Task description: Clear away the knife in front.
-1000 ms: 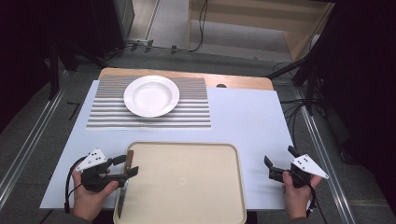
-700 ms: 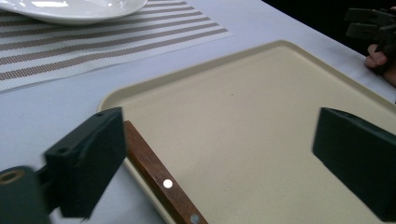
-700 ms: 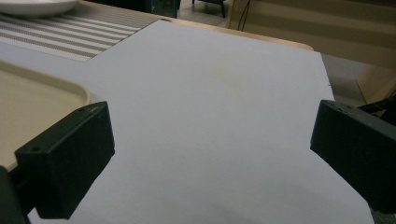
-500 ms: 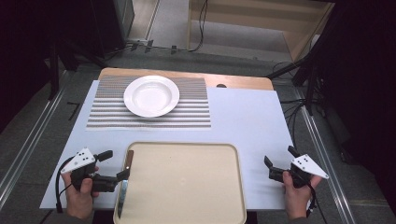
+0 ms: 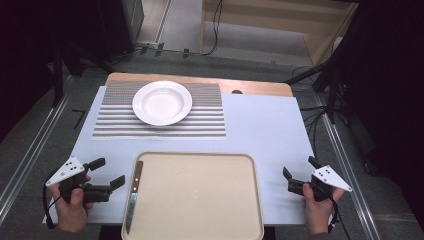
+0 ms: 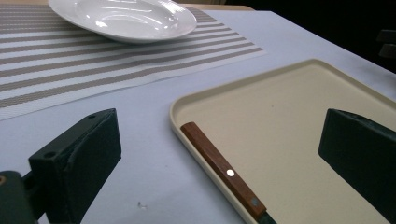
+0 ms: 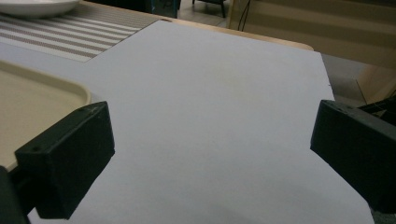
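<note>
Wooden-handled knife (image 5: 132, 197) on beige tray (image 5: 200, 200) left edge, lower centre | left gripper (image 5: 107, 172) fingers just opened, apart, empty, lower left | right gripper (image 5: 300, 172) fingers apart, empty, lower right

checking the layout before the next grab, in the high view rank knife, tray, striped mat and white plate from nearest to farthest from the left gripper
From the left gripper:
1. knife, along the tray's left edge, just beside the open jaws
2. tray, right of the gripper; its near rim is almost level with the knife, too close to call
3. striped mat, farther up the table
4. white plate, on the mat's far part
</note>
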Demonstrator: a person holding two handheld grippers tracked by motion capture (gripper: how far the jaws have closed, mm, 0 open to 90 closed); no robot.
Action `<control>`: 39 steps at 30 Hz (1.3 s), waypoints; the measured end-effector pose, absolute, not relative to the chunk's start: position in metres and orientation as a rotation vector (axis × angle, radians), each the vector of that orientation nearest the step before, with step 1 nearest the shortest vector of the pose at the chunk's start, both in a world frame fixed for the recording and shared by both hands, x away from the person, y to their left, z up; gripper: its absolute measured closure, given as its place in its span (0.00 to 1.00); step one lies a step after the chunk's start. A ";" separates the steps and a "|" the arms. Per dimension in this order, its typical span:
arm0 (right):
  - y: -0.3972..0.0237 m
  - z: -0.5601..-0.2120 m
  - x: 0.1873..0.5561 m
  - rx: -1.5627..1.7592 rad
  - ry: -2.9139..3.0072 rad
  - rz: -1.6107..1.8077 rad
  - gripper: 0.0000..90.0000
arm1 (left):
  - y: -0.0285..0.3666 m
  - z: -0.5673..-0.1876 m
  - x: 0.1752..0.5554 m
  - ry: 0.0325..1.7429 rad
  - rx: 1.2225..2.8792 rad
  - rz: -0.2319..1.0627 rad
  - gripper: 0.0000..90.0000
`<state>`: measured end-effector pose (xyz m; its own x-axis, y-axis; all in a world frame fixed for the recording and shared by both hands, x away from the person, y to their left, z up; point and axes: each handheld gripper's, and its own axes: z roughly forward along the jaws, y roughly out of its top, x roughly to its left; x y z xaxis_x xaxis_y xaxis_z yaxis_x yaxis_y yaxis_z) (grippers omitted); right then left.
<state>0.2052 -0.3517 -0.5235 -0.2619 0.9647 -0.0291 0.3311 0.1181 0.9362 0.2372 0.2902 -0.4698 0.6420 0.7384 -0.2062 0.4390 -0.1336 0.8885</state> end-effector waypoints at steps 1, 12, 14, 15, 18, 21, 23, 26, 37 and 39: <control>-0.352 -0.523 0.205 1.273 1.699 1.151 0.00 | 0.293 -0.470 0.237 0.961 1.761 0.347 0.00; -0.352 -0.523 0.205 1.273 1.699 1.150 0.00 | 0.322 -0.469 0.238 1.022 1.715 0.397 0.00; -0.352 -0.523 0.205 1.272 1.699 1.150 0.00 | 0.328 -0.469 0.238 1.030 1.710 0.406 0.00; -0.352 -0.523 0.205 1.273 1.699 1.150 0.00 | 0.330 -0.469 0.238 1.033 1.706 0.412 0.00; -0.352 -0.523 0.205 1.272 1.699 1.150 0.00 | 0.339 -0.468 0.238 1.043 1.696 0.425 0.00; -0.352 -0.523 0.205 1.273 1.699 1.151 0.00 | 0.349 -0.469 0.238 1.062 1.682 0.439 0.00; -0.352 -0.523 0.205 1.272 1.699 1.151 0.00 | 0.355 -0.469 0.238 1.074 1.672 0.445 0.00; -0.352 -0.523 0.205 1.272 1.699 1.151 0.00 | 0.361 -0.470 0.238 1.082 1.660 0.451 0.00; -0.352 -0.523 0.205 1.272 1.699 1.151 0.00 | 0.375 -0.473 0.238 1.114 1.640 0.473 0.00; -0.352 -0.523 0.205 1.272 1.700 1.151 0.00 | 0.377 -0.474 0.238 1.115 1.637 0.474 0.00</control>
